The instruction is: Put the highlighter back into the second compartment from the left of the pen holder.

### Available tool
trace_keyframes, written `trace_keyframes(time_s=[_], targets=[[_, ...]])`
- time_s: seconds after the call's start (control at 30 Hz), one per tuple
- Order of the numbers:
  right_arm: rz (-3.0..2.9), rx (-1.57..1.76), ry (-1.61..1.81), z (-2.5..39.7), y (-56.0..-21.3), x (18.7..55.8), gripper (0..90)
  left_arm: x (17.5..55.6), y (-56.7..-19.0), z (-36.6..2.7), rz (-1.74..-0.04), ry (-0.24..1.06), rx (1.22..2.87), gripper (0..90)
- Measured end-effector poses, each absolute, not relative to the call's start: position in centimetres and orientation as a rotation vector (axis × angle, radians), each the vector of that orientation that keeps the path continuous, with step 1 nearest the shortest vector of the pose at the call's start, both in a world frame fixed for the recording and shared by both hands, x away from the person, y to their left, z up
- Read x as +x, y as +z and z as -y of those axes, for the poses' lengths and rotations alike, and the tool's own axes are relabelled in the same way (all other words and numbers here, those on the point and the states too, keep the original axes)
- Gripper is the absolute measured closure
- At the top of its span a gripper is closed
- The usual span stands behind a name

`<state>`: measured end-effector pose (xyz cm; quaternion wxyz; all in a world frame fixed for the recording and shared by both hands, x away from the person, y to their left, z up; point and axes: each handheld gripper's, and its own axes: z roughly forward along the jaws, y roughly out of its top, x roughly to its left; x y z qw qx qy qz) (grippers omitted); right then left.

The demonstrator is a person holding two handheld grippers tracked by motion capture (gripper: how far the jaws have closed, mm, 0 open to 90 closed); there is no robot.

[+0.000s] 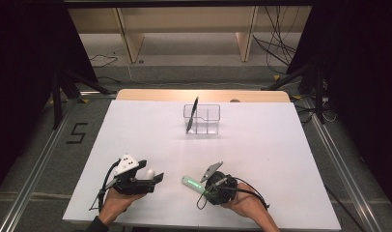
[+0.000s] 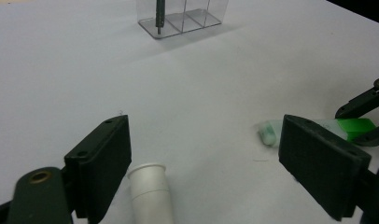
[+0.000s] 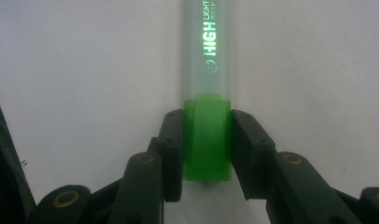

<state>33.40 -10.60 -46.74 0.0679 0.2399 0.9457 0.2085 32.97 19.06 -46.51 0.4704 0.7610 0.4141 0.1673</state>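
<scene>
Right gripper (image 1: 202, 185) grips green translucent highlighter (image 1: 191, 183); clear plastic compartment organiser (image 1: 202, 119) stands well ahead, dark pen (image 1: 192, 115) inside.

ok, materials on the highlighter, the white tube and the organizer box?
Highlighter: frosted translucent plastic barrel, opaque glossy green cap, printed lettering; right gripper is clamped on the cap. White tube: opaque matte plastic by its look, moulded rim. Organizer: clear rigid plastic, probably acrylic; the dividers and a dark pen show through.

High view overhead; gripper views low, close, perhaps sharing the highlighter (image 2: 313, 130)
</scene>
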Motion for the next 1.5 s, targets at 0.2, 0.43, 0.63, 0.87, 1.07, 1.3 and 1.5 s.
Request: trace_keyframes(time_s=[0.2,0.43,0.63,0.87,1.07,1.3,1.5], targets=[[-2.838,0.669,0.601,10.4,-46.6,33.0,67.5,33.0,-46.5,-19.1,-1.014,0.41,1.865,16.8],[-2.768,0.551,0.608,10.2,-46.1,32.3,67.6,32.9,-46.4,-19.1,-1.016,0.412,1.861,16.8],[-2.68,0.454,0.62,10.6,-45.4,31.8,67.6,32.8,-46.4,-18.9,-1.004,0.411,1.867,16.8],[-2.569,0.292,0.593,10.6,-45.2,30.8,67.5,32.8,-46.2,-19.0,-0.999,0.413,1.868,16.9],[-2.471,0.221,0.602,10.4,-45.1,29.8,67.5,32.8,-46.0,-19.1,-1.0,0.402,1.852,16.9],[-2.369,0.149,0.578,10.5,-45.5,28.9,67.6,33.0,-45.4,-19.2,-0.991,0.376,1.822,16.9],[-2.241,-0.004,0.472,10.3,-46.4,28.1,67.6,33.0,-44.3,-18.7,-0.925,0.421,1.852,17.0]])
